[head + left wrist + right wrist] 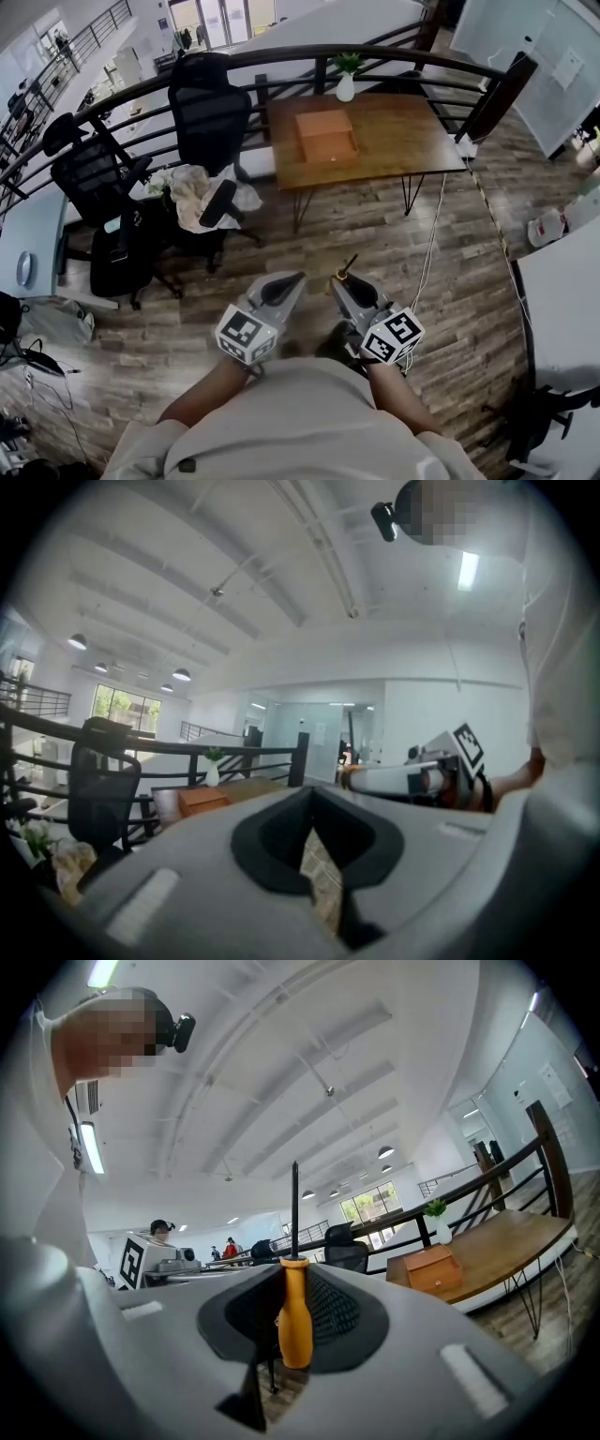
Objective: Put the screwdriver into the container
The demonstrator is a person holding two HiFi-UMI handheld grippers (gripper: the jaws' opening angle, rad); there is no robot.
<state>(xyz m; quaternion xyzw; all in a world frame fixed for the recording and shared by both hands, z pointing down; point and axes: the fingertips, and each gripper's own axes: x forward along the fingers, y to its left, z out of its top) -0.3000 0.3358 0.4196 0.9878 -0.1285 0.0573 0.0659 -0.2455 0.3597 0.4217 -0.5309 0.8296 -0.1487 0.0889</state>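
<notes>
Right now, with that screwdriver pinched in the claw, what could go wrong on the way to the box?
The screwdriver is gripped only by its orange handle in the right claw, shaft pointing up, so it might slip or tilt. The container sits far off on the table, and a cable trailing across the floor is a trip hazard.

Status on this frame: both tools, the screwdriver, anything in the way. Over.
Left tool shut, empty. Right tool shut on screwdriver, orange handle, shaft up. Wooden box on table ahead, not reached. Office chairs left of the path.
</notes>
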